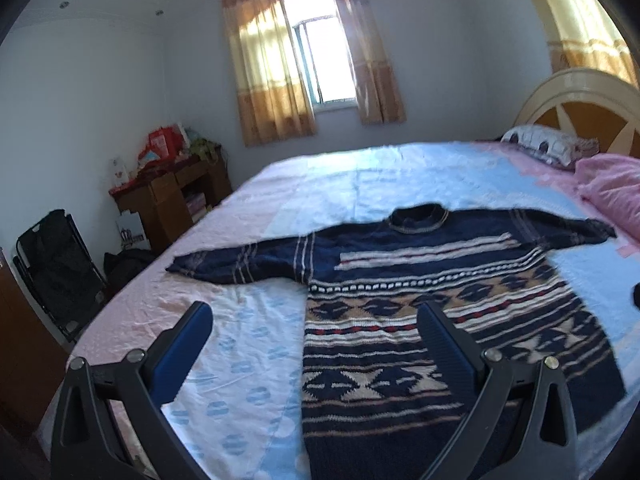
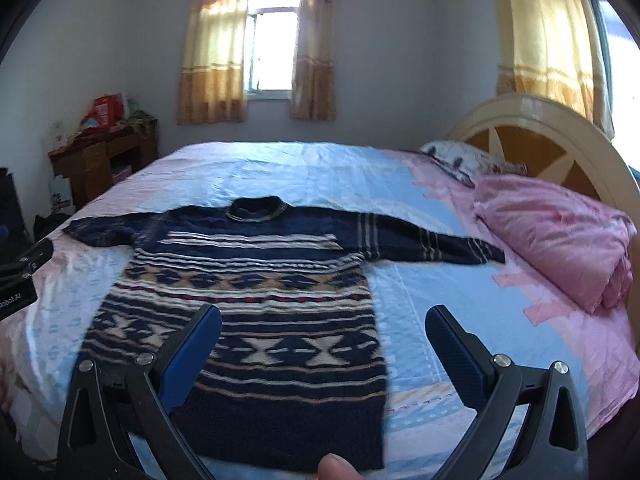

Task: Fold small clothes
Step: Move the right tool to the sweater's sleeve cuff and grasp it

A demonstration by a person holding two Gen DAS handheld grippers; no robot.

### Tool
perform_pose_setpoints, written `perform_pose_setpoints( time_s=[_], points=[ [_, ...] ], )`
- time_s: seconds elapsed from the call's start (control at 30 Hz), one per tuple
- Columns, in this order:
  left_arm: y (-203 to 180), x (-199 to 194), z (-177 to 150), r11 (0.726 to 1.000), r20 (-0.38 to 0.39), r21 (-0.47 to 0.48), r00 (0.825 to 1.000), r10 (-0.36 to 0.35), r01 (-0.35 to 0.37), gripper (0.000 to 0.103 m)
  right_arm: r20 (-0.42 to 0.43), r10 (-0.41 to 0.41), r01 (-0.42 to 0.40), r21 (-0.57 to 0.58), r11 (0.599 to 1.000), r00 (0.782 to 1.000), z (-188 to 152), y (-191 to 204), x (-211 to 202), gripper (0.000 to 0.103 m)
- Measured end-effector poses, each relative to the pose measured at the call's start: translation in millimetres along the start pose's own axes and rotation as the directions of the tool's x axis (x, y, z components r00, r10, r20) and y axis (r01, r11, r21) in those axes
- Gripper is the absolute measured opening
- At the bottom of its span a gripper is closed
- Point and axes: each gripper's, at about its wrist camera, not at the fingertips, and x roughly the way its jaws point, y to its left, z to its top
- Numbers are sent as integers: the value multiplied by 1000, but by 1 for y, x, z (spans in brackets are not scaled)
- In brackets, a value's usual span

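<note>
A navy knit sweater (image 1: 432, 312) with cream, tan and red patterned bands lies flat on the bed, face up, collar toward the far side and both sleeves spread out sideways. It also shows in the right wrist view (image 2: 256, 304). My left gripper (image 1: 316, 316) is open and empty, held above the sweater's left edge near the hem. My right gripper (image 2: 324, 320) is open and empty, held above the sweater's right lower edge. The left gripper's body (image 2: 20, 276) shows at the left edge of the right wrist view.
The bed (image 1: 248, 364) has a pale blue and pink sheet. A pink folded quilt (image 2: 560, 240) and a pillow (image 2: 468, 160) lie by the round headboard (image 2: 532, 140) on the right. A wooden desk (image 1: 172, 196) with clutter and a black folding chair (image 1: 56, 268) stand left.
</note>
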Motion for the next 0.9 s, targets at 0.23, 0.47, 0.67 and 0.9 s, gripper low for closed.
perform_pose_setpoints(
  time_s=[0.23, 0.47, 0.67, 0.9],
  points=[
    [-23, 68, 3, 999, -100, 41, 995, -6, 10, 103, -64, -85, 86, 11, 996, 994, 4, -33, 55, 102],
    [-35, 112, 14, 997, -124, 74, 992, 8, 1, 103, -101, -110, 108, -31, 994, 989, 17, -56, 106, 102],
    [-40, 151, 26, 995, -131, 94, 991, 35, -23, 103, -112, -138, 133, -58, 989, 984, 34, -75, 140, 102],
    [-55, 188, 35, 995, -151, 102, 988, 29, -14, 103, -148, -173, 167, -47, 985, 974, 47, -101, 183, 102]
  ],
)
